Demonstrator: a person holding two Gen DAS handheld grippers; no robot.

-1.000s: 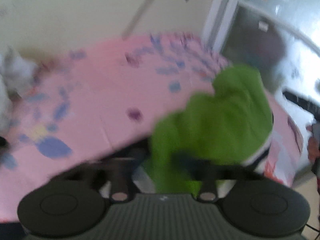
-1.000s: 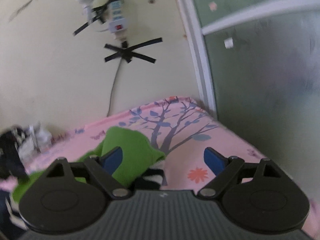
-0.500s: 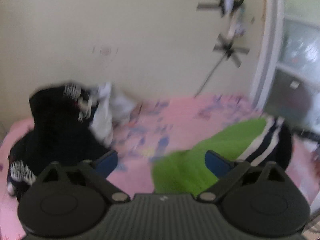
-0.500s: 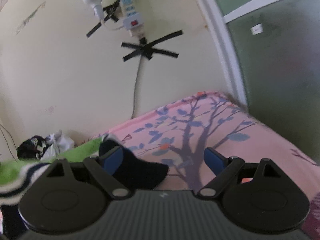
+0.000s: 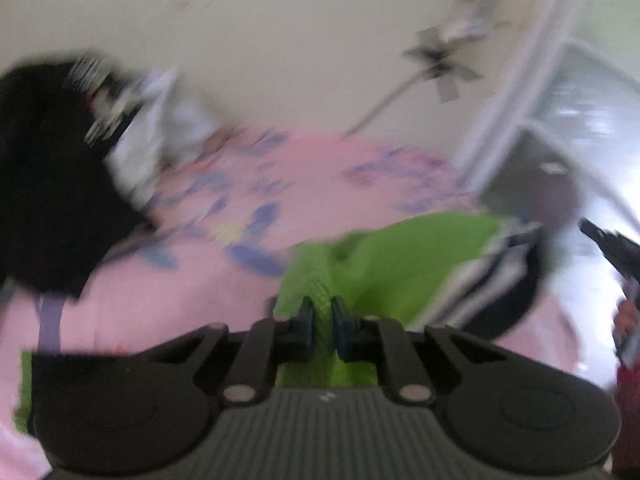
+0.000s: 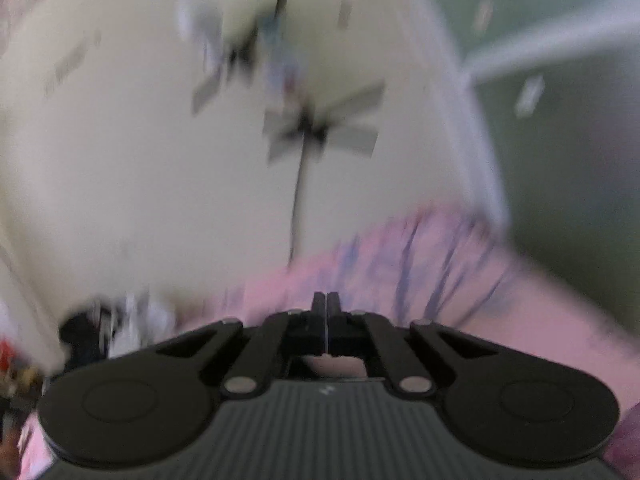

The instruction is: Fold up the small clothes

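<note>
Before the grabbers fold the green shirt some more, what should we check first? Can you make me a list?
1. Left gripper pinching the green shirt: ok, green cloth sits between its shut jaws.
2. Right gripper holding cloth: not ok, jaws shut with nothing between them.
3. Pink sheet free beyond the shirt: ok.
4. Black clothes pile away from the shirt: ok, it lies apart at the left.
5. Shirt lying flat: cannot tell, picture is blurred.
</note>
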